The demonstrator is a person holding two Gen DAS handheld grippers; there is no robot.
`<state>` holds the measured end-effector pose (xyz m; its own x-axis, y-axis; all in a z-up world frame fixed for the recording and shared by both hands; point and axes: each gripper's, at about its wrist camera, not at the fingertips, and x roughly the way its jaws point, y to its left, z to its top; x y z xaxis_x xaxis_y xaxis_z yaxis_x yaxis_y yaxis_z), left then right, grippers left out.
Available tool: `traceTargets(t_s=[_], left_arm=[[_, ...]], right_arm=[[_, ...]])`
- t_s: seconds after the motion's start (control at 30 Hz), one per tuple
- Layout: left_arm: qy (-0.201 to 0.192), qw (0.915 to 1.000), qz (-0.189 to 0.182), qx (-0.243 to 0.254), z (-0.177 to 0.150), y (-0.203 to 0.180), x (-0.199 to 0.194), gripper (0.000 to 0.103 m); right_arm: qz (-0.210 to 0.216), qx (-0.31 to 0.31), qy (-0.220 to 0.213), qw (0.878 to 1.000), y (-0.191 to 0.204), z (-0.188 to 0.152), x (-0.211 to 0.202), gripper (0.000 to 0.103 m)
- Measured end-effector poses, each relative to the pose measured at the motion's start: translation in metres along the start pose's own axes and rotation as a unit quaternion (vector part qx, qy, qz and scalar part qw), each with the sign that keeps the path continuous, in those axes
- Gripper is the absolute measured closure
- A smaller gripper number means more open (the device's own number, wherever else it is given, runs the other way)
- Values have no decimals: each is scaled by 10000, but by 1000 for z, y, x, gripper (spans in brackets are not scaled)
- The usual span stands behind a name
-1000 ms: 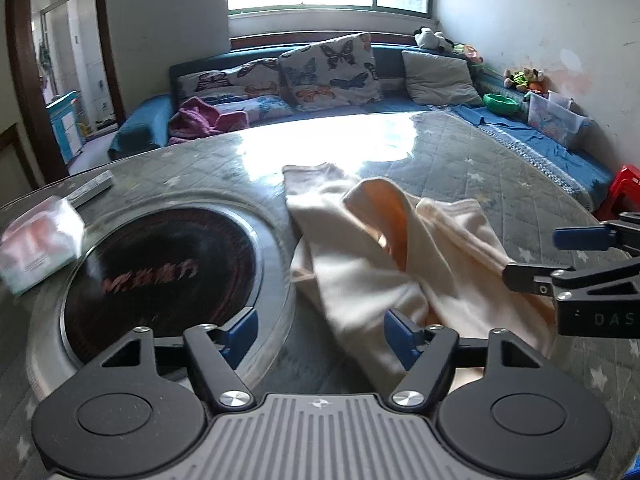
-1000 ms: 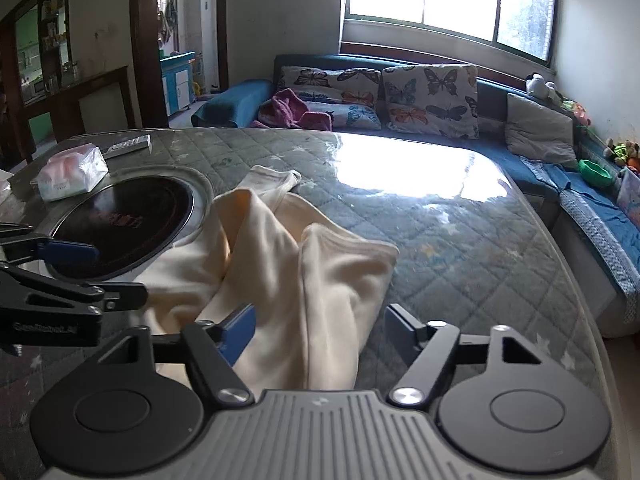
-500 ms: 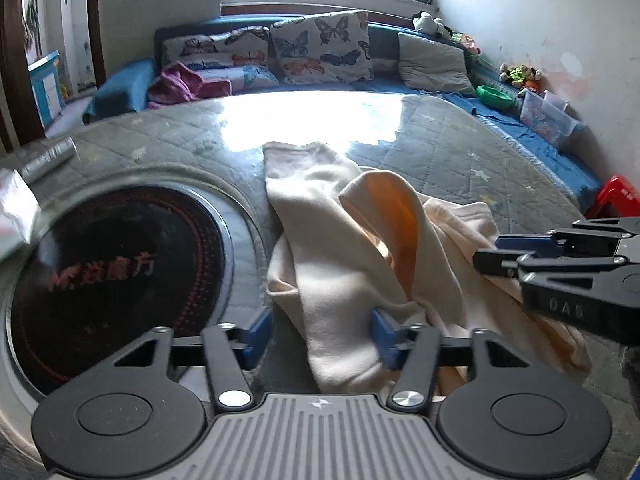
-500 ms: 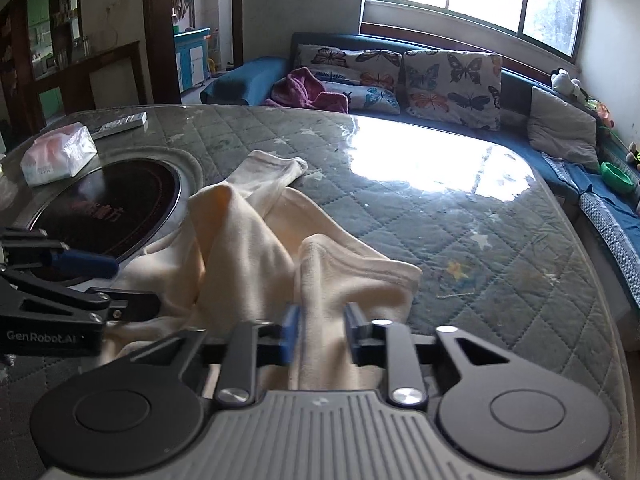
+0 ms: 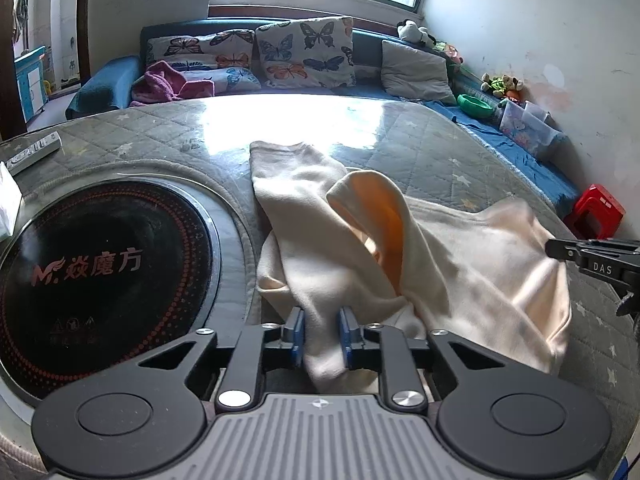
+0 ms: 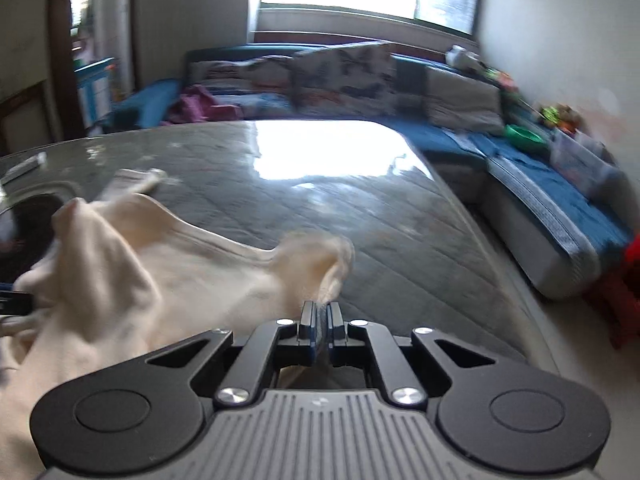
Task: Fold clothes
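A cream garment with an orange lining lies crumpled on the quilted table, right of a round black hob. My left gripper has a thick fold of its near edge between the blue pads, and its jaws are closing on it. In the right wrist view, which is blurred by motion, my right gripper is shut on a thin edge of the garment, which stretches away to the left. The right gripper also shows at the right edge of the left wrist view, beside the cloth.
A black induction hob is set into the table at the left, with a remote and a tissue pack beyond it. A blue sofa with butterfly cushions runs behind. A red stool stands off the right edge.
Both grippers went from wide open to closed on the garment's near edge. The right gripper has swung to the right, drawing its part of the cloth out sideways.
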<state>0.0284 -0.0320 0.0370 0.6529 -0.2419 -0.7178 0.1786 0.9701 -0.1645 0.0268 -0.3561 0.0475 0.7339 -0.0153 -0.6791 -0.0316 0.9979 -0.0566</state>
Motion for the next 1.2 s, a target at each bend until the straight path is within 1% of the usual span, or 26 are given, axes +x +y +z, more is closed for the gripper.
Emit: traceTargets(t_s=[0.03, 0.1, 0.13, 0.17, 0.23, 0.27, 0.3, 0.37, 0.4, 0.5, 0.53, 0.57, 0.63, 0.67, 0.73, 0.8, 0.83, 0.87, 0.9, 0.93, 1.03, 1.07, 1.13, 1.2], left_arm=[[12, 10000, -16, 1, -1, 0, 1, 90], [47, 10000, -31, 20, -3, 0, 1, 90], [60, 10000, -43, 43, -4, 0, 1, 90], [69, 10000, -35, 42, -5, 0, 1, 89], [73, 10000, -18, 22, -5, 1, 1, 88], [54, 10000, -8, 12, -3, 2, 1, 88], [31, 10000, 5, 3, -2, 2, 1, 88], [-13, 10000, 32, -7, 1, 3, 0, 87], [-34, 10000, 46, -11, 3, 3, 0, 87], [-81, 9999, 121, -26, 6, 4, -1, 78], [-96, 9998, 155, -30, 7, 5, -1, 74], [-101, 9998, 180, -38, 8, 7, -1, 72], [-109, 9997, 219, -50, 9, 9, -2, 68], [-119, 9996, 250, -53, 10, 10, -1, 64], [-139, 9994, 318, -59, 13, 13, -1, 62], [-142, 9991, 387, -97, 18, 15, 1, 62], [-160, 9990, 402, -123, 21, 16, 2, 61], [-179, 9989, 415, -153, 24, 17, 4, 60], [-204, 9988, 412, -194, 27, 19, 5, 59], [-219, 9987, 403, -240, 31, 20, 7, 57], [-222, 9985, 337, -362, 44, 21, 17, 55], [-242, 9985, 306, -372, 48, 20, 20, 50], [-284, 9984, 269, -415, 57, 20, 28, 45], [-297, 9982, 242, -463, 64, 19, 36, 44]], right_arm=[[-52, 58, 71, 9999, -3, -3, 2, 99], [-152, 147, 155, 9997, -6, -8, 5, 98], [-194, 146, 105, 9996, -6, -8, 3, 97], [-237, 145, 54, 9996, -6, -8, 2, 94], [-321, 143, -46, 9994, -5, -8, -1, 92], [-254, 104, -108, 9996, -2, -6, -3, 91], [-65, 21, -182, 9998, 3, -3, -8, 89], [303, -136, -305, 9990, 14, 4, -15, 75], [517, -209, -311, 9980, 22, 7, -15, 72], [1293, -452, -275, 9902, 51, 19, -15, 69], [1479, -542, -276, 9871, 61, 22, -14, 66], [1585, -642, -290, 9848, 70, 25, -13, 62], [1753, -814, -299, 9807, 87, 30, -7, 58], [1764, -855, -271, 9802, 94, 33, -1, 58], [1787, -939, -215, 9792, 107, 38, 10, 60], [1778, -984, -151, 9790, 114, 41, 20, 69], [1769, -1000, -118, 9791, 116, 43, 25, 84], [1741, -992, -122, 9796, 116, 43, 26, 92], [1692, -957, -167, 9808, 112, 43, 23, 93], [1644, -922, -213, 9819, 109, 43, 20, 97], [1469, -812, -418, 9849, 90, 42, 1, 98], [1379, -751, -499, 9863, 82, 41, -6, 98], [1161, -562, -646, 9895, 63, 38, -22, 98], [891, -315, -763, 9926, 41, 32, -38, 98]])
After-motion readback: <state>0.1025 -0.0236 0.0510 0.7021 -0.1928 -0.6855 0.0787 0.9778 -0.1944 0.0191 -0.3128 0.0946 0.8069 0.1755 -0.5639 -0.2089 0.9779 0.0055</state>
